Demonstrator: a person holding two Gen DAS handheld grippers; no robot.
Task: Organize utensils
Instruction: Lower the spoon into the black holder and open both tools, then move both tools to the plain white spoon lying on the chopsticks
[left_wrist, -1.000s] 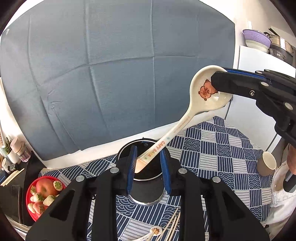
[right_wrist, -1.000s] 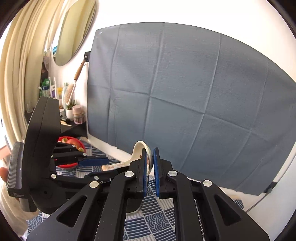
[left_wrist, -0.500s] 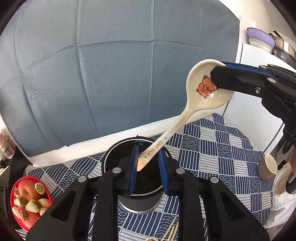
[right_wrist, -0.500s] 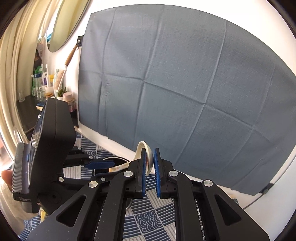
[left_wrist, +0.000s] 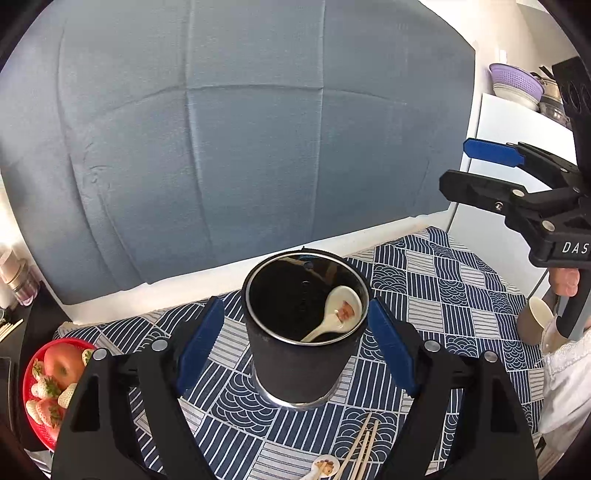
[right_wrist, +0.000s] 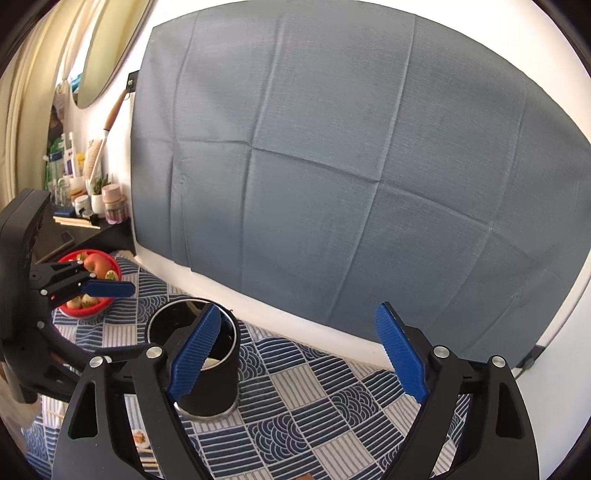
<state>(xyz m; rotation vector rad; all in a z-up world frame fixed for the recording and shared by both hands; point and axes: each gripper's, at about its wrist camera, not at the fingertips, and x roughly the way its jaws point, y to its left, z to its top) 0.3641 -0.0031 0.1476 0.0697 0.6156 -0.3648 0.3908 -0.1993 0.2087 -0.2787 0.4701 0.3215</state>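
Observation:
A black metal-rimmed utensil holder (left_wrist: 301, 363) stands on the blue patterned tablecloth. A white ceramic spoon with a bear print (left_wrist: 338, 314) lies inside it, bowl up against the right wall. My left gripper (left_wrist: 295, 345) is open, its fingers on either side of the holder. My right gripper (right_wrist: 299, 356) is open and empty, raised above the table right of the holder (right_wrist: 207, 380); it also shows at the right in the left wrist view (left_wrist: 480, 168). Wooden chopsticks (left_wrist: 360, 448) and a second small spoon (left_wrist: 323, 467) lie on the cloth in front of the holder.
A red bowl of apples and strawberries (left_wrist: 46, 376) sits at the left. A beige cup (left_wrist: 535, 321) stands at the right edge. A grey cloth (left_wrist: 240, 140) hangs on the wall behind. A black shelf with bottles (right_wrist: 81, 206) is far left.
Both grippers let go of the bear spoon and opened wide. The spoon dropped into the holder. The right gripper pulled back to the right.

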